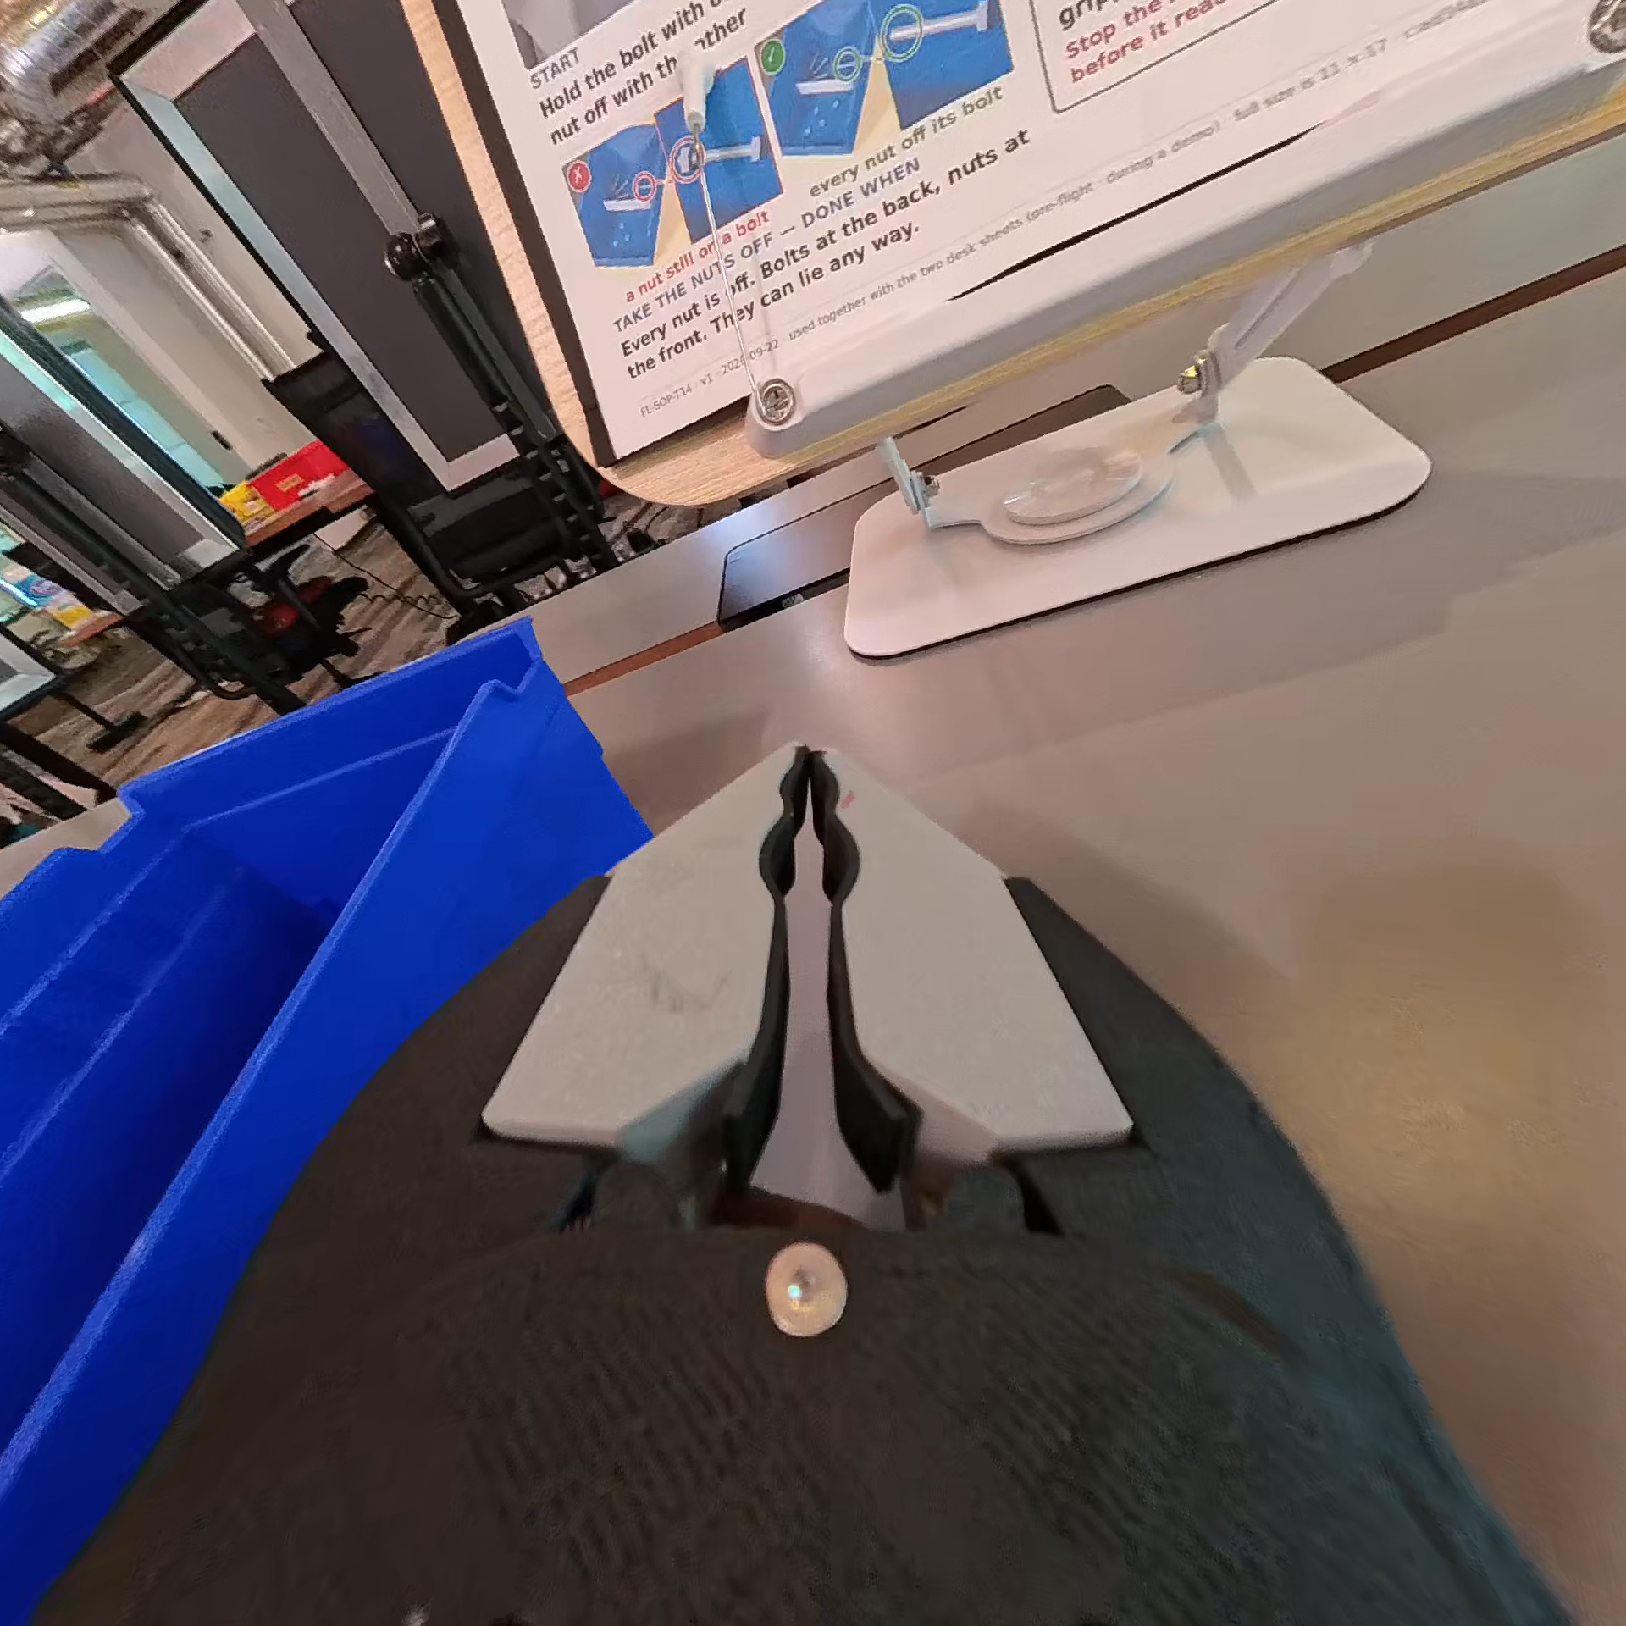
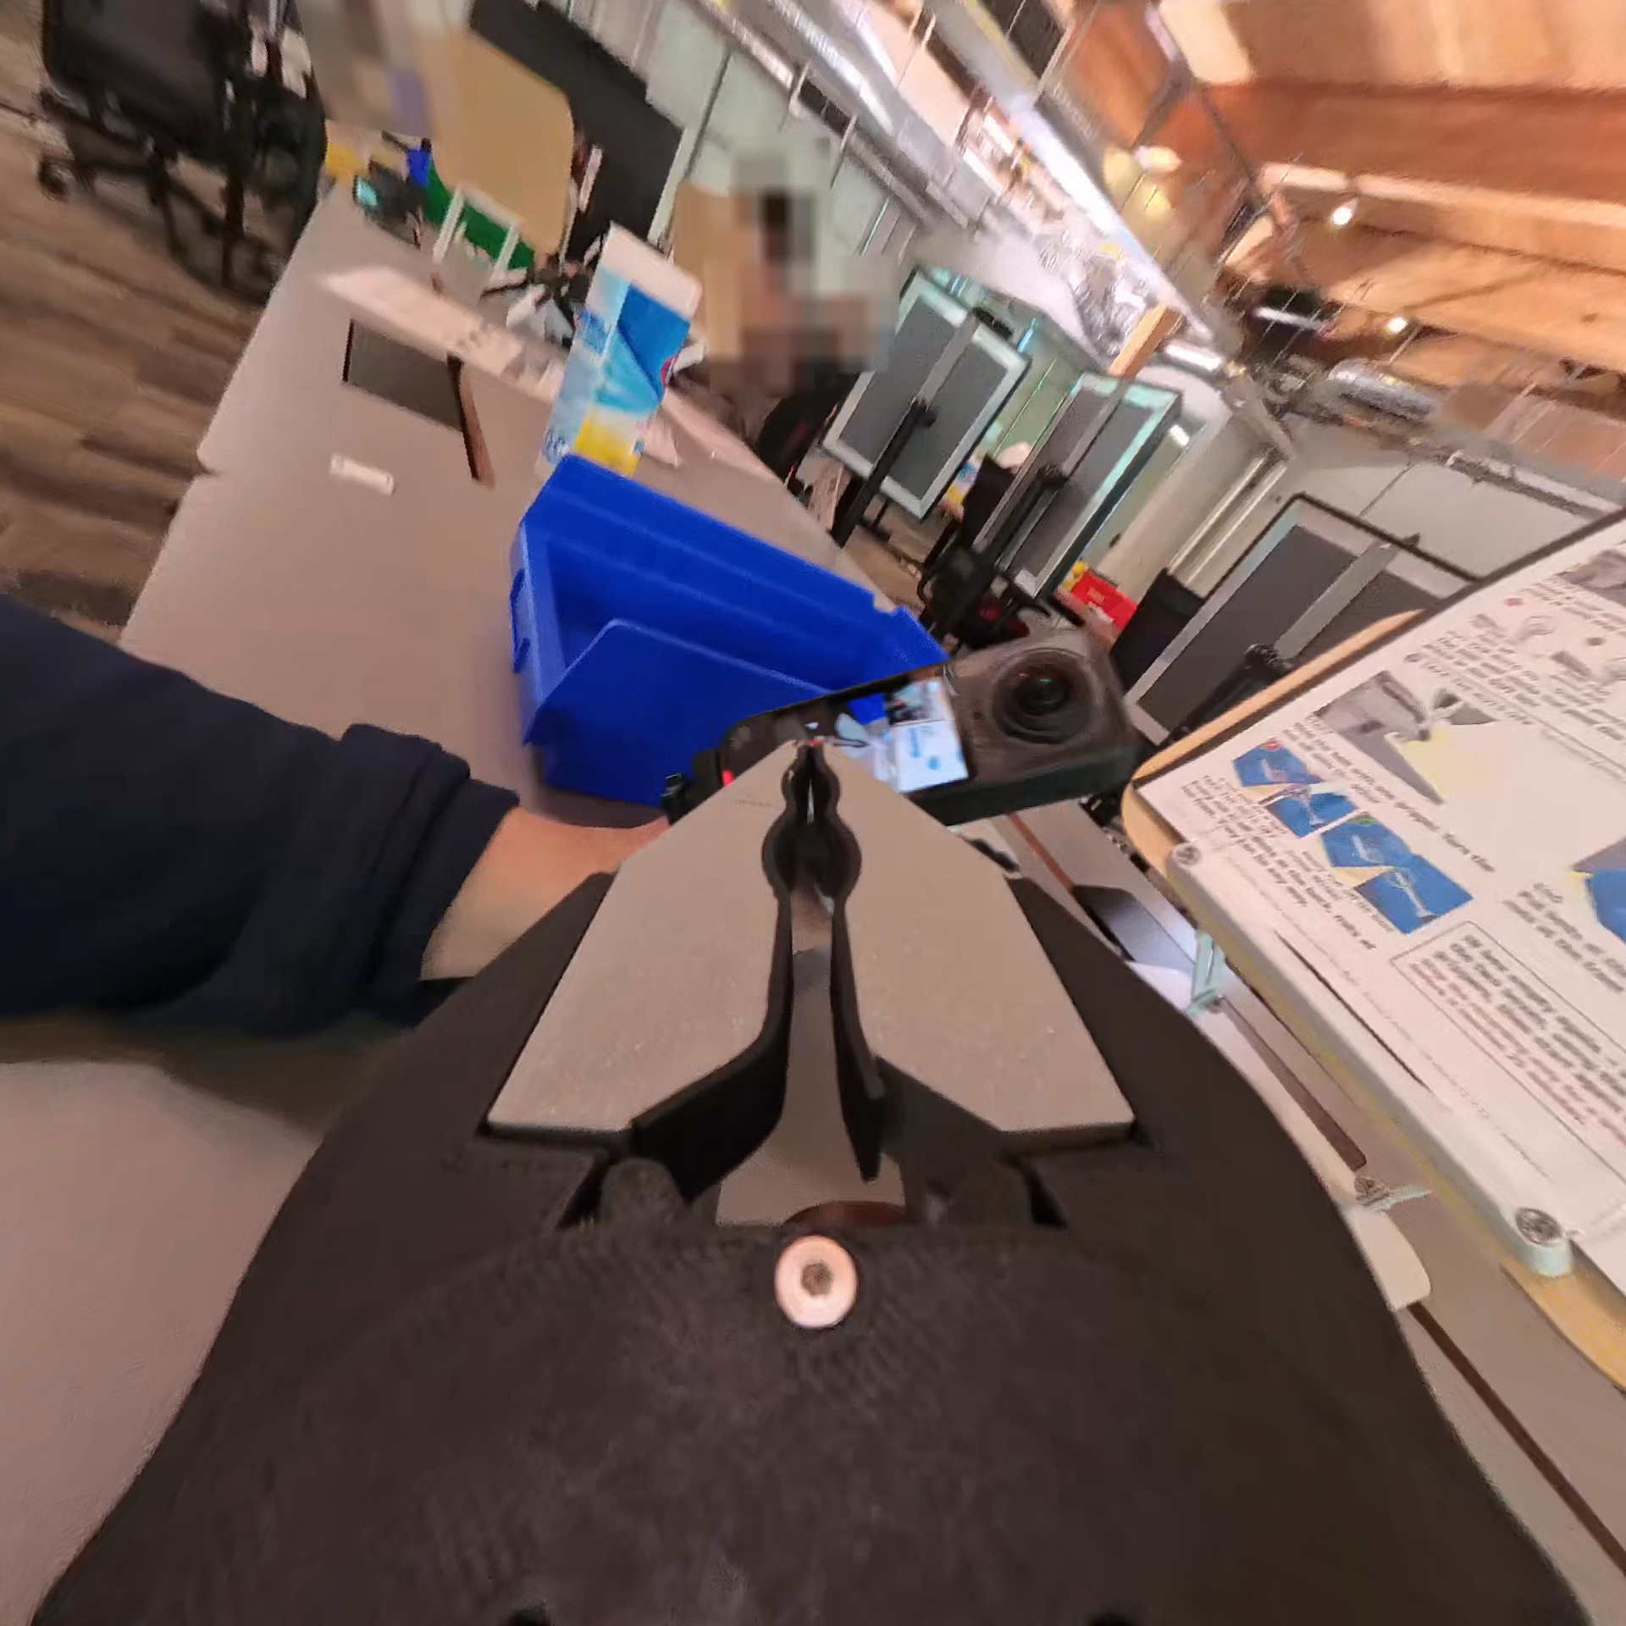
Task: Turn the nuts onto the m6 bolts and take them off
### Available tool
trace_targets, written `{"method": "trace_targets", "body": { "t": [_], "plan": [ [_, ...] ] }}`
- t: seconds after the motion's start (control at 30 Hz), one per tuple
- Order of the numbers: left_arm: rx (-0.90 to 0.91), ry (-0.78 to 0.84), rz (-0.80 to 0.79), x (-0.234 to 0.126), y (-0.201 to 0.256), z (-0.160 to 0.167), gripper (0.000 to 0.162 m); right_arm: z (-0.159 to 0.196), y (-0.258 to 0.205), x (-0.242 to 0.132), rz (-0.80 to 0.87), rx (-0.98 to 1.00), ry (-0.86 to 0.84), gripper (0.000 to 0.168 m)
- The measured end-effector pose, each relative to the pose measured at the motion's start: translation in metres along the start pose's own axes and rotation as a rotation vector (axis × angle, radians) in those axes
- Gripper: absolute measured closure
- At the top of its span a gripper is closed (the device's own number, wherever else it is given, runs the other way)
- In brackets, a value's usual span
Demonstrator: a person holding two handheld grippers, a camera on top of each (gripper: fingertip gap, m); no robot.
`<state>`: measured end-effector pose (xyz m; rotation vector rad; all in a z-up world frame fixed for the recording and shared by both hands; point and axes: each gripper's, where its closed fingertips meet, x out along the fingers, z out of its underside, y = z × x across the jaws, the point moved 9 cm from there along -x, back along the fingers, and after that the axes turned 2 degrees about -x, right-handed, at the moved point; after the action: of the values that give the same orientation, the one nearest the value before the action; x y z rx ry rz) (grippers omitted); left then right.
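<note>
Two closed grippers, left gripper (image 1: pixel 808 757) beside blue bin (image 1: pixel 264 880), right gripper (image 2: pixel 808 757) empty

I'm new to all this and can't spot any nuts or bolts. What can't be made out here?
- Left wrist view: blue bin floor hidden by its walls and the left gripper.
- Right wrist view: bin inside hidden by its wall; motion blur.
- Both grippers' fingers closed; right gripper seemingly empty; no nuts or bolts visible.

Both wrist views look along closed jaws, low over the table (image 1: pixel 1144 792), sharing the blue bin (image 1: pixel 264 924) and instruction sheet (image 2: pixel 1408 836).
</note>
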<state>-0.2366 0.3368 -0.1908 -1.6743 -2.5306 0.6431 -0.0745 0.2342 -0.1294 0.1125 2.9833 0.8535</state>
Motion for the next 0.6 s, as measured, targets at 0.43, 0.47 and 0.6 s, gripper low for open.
{"method": "trace_targets", "body": {
  "t": [0.43, 0.47, 0.6],
  "plan": [
    [0.055, -0.002, -0.034, 0.000, 0.005, 0.000, 0.162, 0.007, -0.020, 0.023, 0.018, -0.094, -0.154, 0.168],
    [0.057, 0.000, -0.034, 0.000, 0.005, 0.000, 0.162, 0.009, -0.020, 0.024, 0.023, -0.096, -0.169, 0.168],
    [0.072, -0.004, -0.034, 0.000, 0.007, 0.000, 0.162, 0.011, -0.021, 0.026, 0.022, -0.089, -0.186, 0.168]
  ]
}}
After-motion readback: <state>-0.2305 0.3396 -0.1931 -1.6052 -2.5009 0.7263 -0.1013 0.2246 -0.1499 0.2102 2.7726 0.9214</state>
